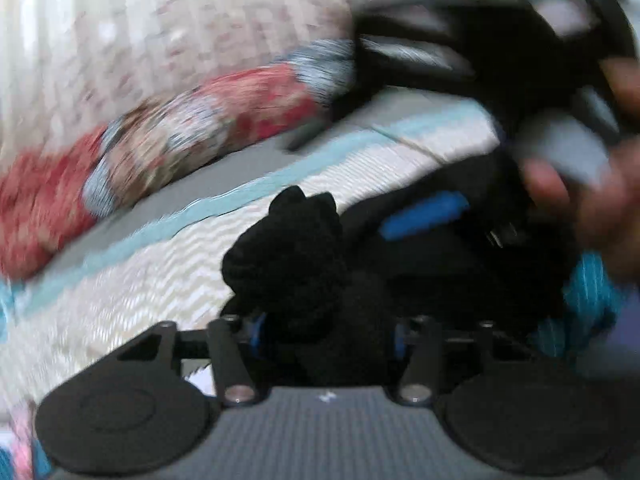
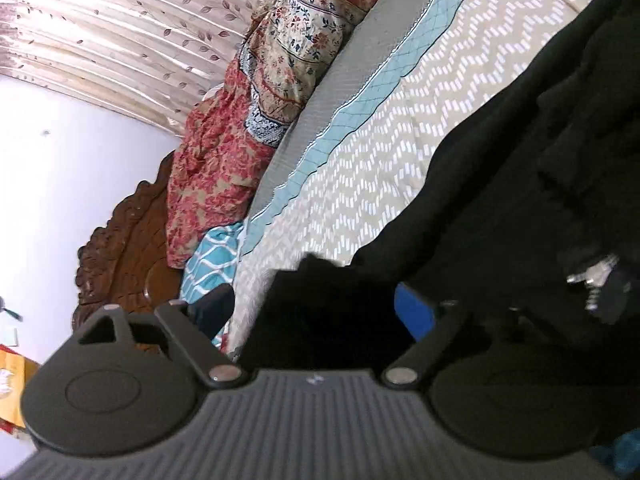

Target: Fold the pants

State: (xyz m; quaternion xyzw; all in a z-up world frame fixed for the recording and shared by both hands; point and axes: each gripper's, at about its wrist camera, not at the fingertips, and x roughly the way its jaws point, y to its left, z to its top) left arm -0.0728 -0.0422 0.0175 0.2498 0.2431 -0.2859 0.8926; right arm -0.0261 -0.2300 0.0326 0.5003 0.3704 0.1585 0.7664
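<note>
The black pants point(image 2: 520, 152) lie across a chevron-patterned bedspread point(image 2: 400, 140). In the left wrist view, my left gripper point(image 1: 326, 320) is shut on a bunched fold of the black pants point(image 1: 288, 256), which sticks up between the blue pads. The right gripper point(image 1: 424, 214) and the hand holding it show blurred at the right of that view. In the right wrist view, my right gripper point(image 2: 340, 312) is shut on black pants fabric point(image 2: 320, 312); one blue pad point(image 2: 414, 316) shows beside the cloth.
A red floral blanket point(image 2: 216, 152) is heaped along the far side of the bed, with a teal patterned cloth point(image 2: 212, 260) and a carved wooden headboard point(image 2: 120, 248). A leaf-print curtain point(image 2: 120, 20) hangs behind. The left wrist view is motion-blurred.
</note>
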